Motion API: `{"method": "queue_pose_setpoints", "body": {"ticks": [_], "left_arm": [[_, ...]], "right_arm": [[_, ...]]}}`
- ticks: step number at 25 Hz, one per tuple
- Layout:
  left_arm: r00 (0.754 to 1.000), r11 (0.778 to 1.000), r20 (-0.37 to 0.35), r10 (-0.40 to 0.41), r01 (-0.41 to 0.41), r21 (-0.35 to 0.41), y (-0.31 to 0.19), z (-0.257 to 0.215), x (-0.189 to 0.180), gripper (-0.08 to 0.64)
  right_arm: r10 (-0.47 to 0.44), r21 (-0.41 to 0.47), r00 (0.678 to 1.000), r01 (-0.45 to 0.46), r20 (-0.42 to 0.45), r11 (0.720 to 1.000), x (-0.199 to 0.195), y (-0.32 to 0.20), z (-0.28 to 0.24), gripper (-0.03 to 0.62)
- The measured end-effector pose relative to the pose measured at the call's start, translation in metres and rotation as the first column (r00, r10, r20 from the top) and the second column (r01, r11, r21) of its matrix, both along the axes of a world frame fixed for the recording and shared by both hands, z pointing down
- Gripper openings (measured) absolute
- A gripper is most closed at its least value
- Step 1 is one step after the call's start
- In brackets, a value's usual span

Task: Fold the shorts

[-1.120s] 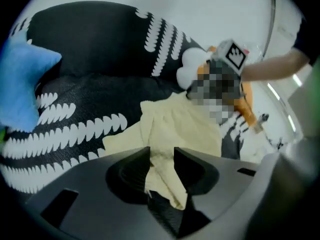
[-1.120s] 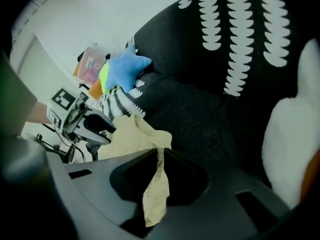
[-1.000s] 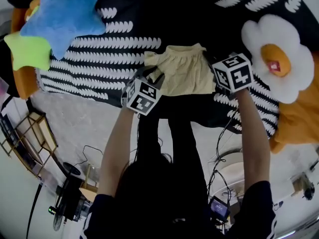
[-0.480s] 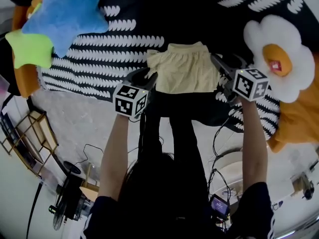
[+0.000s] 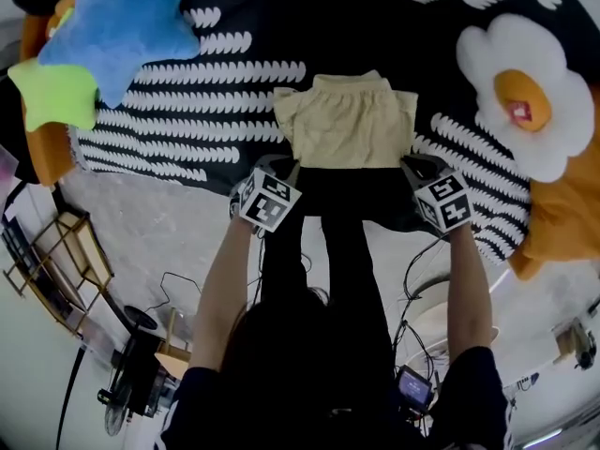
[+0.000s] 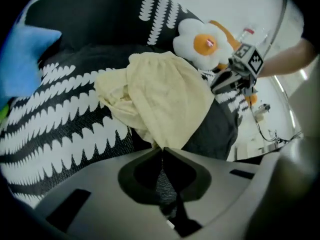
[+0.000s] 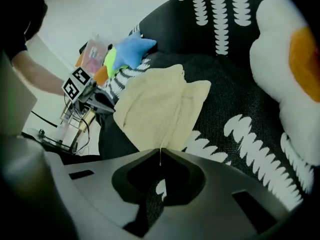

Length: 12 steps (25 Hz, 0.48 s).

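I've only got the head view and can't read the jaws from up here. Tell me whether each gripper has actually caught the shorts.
Observer: The left gripper has. Its jaws have just been closing and now pinch a corner of the yellow shorts.
Operator: Now the right one.
Observer: The right gripper has too. Its jaws have just been closing and are shut on a thin edge of the fabric at the other near corner.
Operator: Report how the cloth lies on the left side.
Observer: Rumpled. The left gripper view shows a crumpled layer bulging out from under the smooth top layer.
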<state>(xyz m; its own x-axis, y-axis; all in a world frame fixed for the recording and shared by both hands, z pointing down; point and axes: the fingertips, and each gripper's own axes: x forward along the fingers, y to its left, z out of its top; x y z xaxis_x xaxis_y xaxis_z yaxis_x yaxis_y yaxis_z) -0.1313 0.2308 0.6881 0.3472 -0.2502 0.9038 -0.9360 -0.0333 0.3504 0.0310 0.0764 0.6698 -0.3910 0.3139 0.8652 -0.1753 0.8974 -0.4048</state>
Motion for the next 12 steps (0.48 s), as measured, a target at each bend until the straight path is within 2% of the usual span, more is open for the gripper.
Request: {"method": "queue_pose_setpoints", "body": {"ticks": [2,5,8,9,11,12], "left_arm": [[1.0,1.0,0.01,0.015,-0.015,0.003,0.001,0.003,-0.003,0.012],[0.998,0.999,-0.022,-0.05,0.05,0.0,0.008,-0.007,-0.011,0.012],[0.989,0.989,0.014,-0.144,0.145,-0.014,0.022,-0.013,-0.026,0.003],[0.982,0.982,0.015,-0.189,0.19,-0.013,0.027,-0.016,-0.032,0.005],[0.963,0.963,0.011,-0.271,0.271,-0.002,0.033,-0.024,-0.042,0.006],[0.954,0.954,0.011,-0.298,0.298,0.01,0.033,-0.031,-0.045,0.008]], "right_arm": [[-0.01,0.017,1.0,0.01,-0.012,1.0,0.012,-0.001,0.0,0.017],[0.018,0.003,0.999,-0.018,-0.037,1.0,0.029,-0.003,0.003,0.017],[0.066,0.031,0.997,-0.065,-0.03,0.997,0.03,-0.009,-0.001,0.034],[0.087,0.035,0.996,-0.086,-0.023,0.996,0.028,-0.01,-0.004,0.08],[0.134,0.03,0.991,-0.134,-0.004,0.991,0.024,-0.01,-0.011,0.231],[0.159,0.042,0.987,-0.159,0.009,0.986,0.024,-0.011,-0.018,0.26]]}}
